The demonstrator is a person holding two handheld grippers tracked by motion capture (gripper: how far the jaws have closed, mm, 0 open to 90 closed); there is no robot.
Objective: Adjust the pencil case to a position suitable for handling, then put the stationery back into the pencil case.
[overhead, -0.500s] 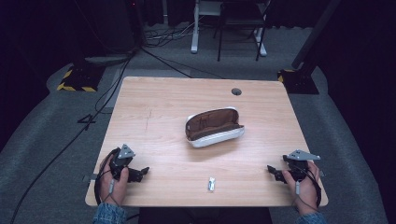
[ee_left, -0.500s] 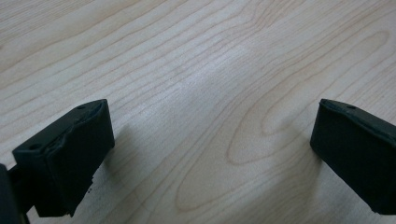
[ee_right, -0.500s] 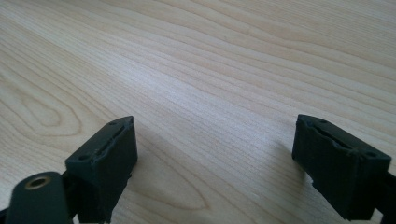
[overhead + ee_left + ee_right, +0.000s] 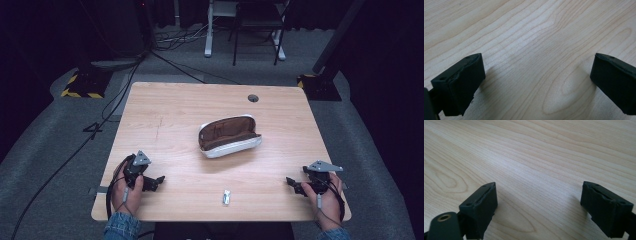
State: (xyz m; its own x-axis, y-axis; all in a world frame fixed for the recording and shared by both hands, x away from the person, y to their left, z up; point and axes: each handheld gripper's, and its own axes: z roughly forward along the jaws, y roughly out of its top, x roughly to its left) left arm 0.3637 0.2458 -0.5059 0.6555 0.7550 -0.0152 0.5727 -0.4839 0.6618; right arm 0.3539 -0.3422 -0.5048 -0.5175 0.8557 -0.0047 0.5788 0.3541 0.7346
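The left gripper (image 4: 159, 181) rests low at the near left corner of the wooden table (image 4: 165, 110), its jaws spread wide with bare wood grain between them in the left gripper view (image 4: 537, 82). The person's left hand (image 4: 122, 187) wraps its body, and a denim cuff is cut off by the bottom edge of the high view. The right gripper (image 4: 290, 183) sits at the near right corner, pointing inward toward the table's middle; its jaws also stand wide apart and clasp nothing, as the right gripper view (image 4: 539, 205) makes plain. The right hand (image 4: 327, 197) covers much of its body, and its cable trails down past the wrist.

Between the two grippers, near the front edge, lies a small pale object (image 4: 227, 196), too small to identify. Farther out, at the table's centre and well apart from both grippers, an open white case (image 4: 229, 136) with a brown lining lies slightly tilted; what its inside holds is hard to make out. A dark round grommet (image 4: 253, 98) sits near the far edge. Beyond the table the room is dim, with a chair's legs and loose cables hardly distinguishable.
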